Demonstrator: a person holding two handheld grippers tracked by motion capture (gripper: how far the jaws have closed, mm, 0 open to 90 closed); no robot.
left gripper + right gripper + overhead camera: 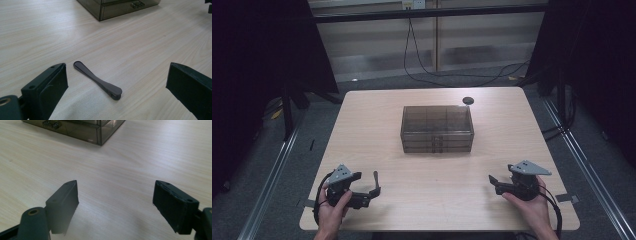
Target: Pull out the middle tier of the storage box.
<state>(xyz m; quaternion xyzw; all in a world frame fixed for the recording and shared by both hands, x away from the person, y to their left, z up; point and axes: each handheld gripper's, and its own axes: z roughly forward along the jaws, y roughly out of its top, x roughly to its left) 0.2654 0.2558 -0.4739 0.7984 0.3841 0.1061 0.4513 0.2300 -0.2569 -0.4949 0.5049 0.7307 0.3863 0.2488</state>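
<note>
Right now both grippers rest low at the near edge of the worktop, fingers released and holding nothing. The left gripper frames a small dark spoon lying flat between its fingers, likely lined up for pickup. The right gripper faces the smoky drawer box mid-worktop.

Matt wood-grain table (probably laminate).
</note>
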